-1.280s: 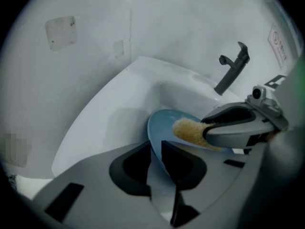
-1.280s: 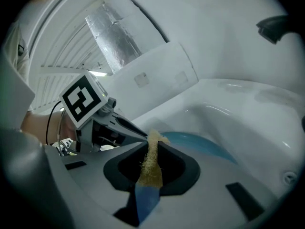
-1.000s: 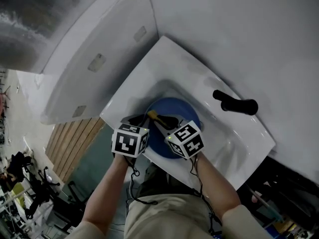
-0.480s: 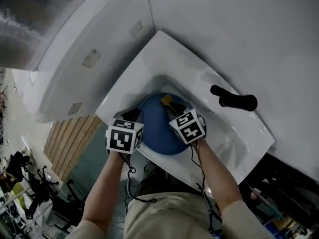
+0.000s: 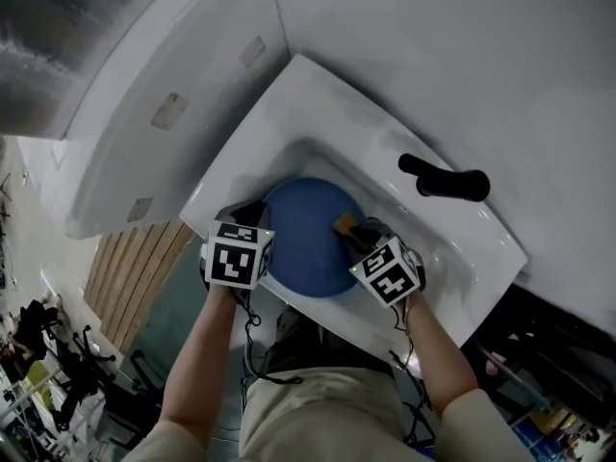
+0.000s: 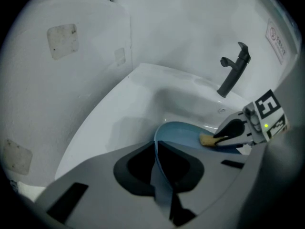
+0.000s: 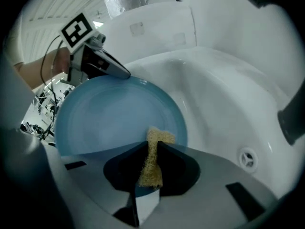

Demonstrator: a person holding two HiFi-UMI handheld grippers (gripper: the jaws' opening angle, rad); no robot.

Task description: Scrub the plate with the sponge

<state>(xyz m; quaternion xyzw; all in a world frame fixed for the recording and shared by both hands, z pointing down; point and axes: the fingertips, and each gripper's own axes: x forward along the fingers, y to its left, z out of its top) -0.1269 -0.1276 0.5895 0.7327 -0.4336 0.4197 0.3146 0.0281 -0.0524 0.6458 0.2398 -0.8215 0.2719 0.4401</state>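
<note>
A blue plate (image 5: 308, 234) stands tilted in the white sink (image 5: 289, 94). My left gripper (image 5: 252, 221) grips the plate's left rim (image 6: 157, 149), and its jaws are closing on that thin edge. My right gripper (image 5: 354, 231) is shut on a yellow sponge (image 7: 153, 159), squeezed flat between the jaws, with its tip on the plate's near right edge (image 7: 171, 123). From the left gripper view the sponge (image 6: 208, 140) shows on the plate's far side under the right gripper (image 6: 224, 132). In the right gripper view the left gripper (image 7: 116, 73) sits at the plate's far rim.
A black tap (image 5: 445, 183) stands on the sink's back deck at the right. The drain (image 7: 248, 157) lies right of the plate. A white curved wall or tub (image 5: 144, 114) rises on the left, and wooden flooring (image 5: 135, 272) shows below it.
My right gripper has swept the sponge across the plate from its upper middle to its lower right edge. The left gripper has stayed on the left rim.
</note>
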